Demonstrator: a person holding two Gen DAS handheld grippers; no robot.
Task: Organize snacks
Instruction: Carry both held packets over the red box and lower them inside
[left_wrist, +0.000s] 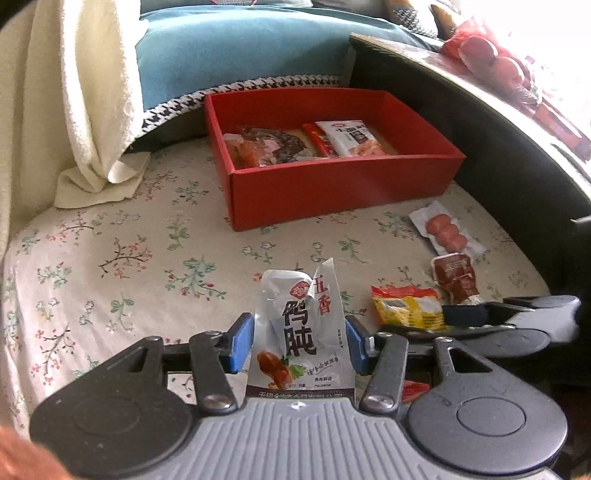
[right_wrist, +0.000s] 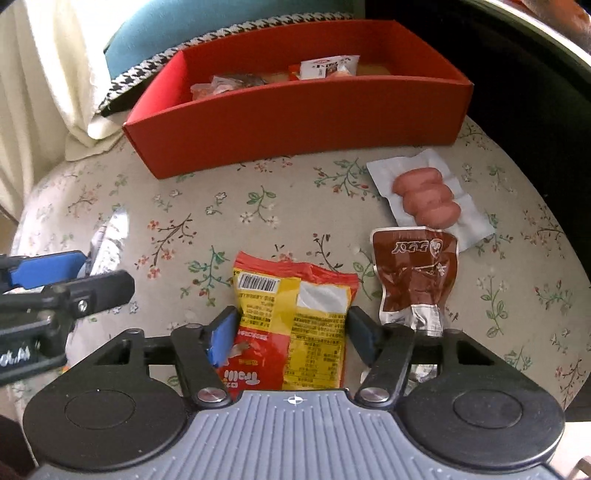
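My left gripper is shut on a silver pouch with black characters, held upright over the floral cloth. My right gripper is shut on a red and yellow snack packet, which lies back side up with its barcode showing. That packet also shows in the left wrist view, beside the right gripper's fingers. A brown pouch and a clear pack of pink sausages lie to the right. Behind them the red box holds several snack packs.
A cream towel hangs at the left beside a blue cushion with a houndstooth edge. A dark table curves along the right, with red fruit in a bag on top. The left gripper's fingers show at the right wrist view's left edge.
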